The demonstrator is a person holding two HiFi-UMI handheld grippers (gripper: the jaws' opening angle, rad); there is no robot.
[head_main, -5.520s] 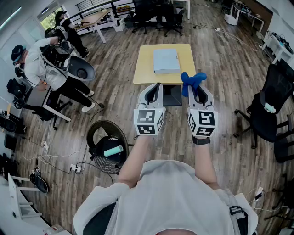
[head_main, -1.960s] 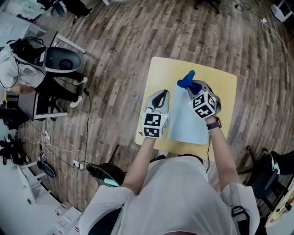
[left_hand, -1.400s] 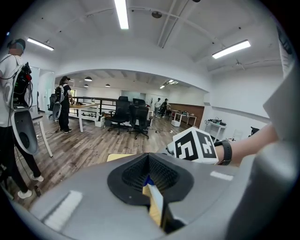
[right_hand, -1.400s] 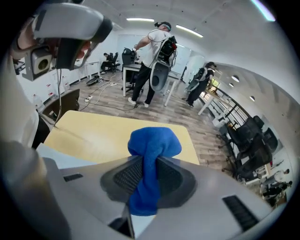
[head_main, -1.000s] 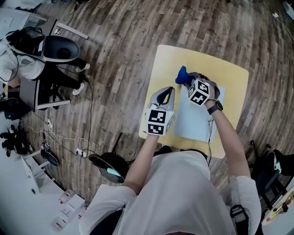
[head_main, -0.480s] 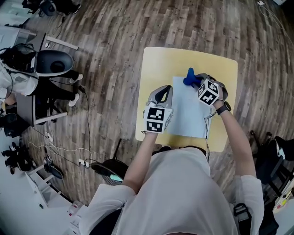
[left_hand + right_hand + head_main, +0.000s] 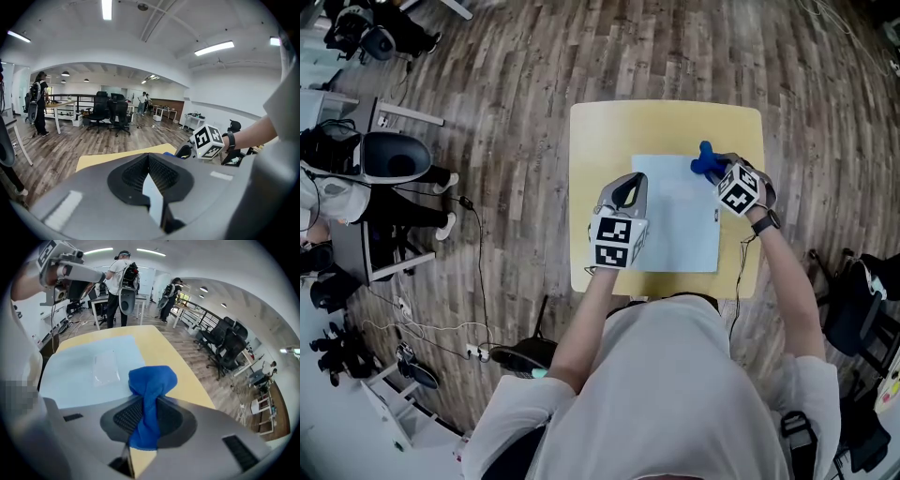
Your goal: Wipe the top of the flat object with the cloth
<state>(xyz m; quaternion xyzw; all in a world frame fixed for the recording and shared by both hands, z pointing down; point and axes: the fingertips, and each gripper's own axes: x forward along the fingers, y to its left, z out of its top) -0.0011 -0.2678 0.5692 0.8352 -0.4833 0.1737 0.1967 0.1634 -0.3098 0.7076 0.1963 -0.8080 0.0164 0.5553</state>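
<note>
Right hand-held gripper (image 7: 719, 172) clamps blue cloth (image 7: 705, 159) at corner of flat object (image 7: 675, 225).

Bright, even indoor light is filling all three views, coming from ceiling strip lights (image 7: 107, 8) that are glowing at 12 o'clock in the left gripper view and blowing out to white. Shadows are falling soft and faint on the bench (image 7: 600, 127). Both gripper views are bending hard inside black corners, and the left tongs (image 7: 149, 166) and right tongs (image 7: 143, 413) are smearing out of focus at 6 o'clock, while the cloth (image 7: 152, 383) is showing fairly crisp. The head view is curving the floor (image 7: 516, 84) boards toward its edges.
</note>
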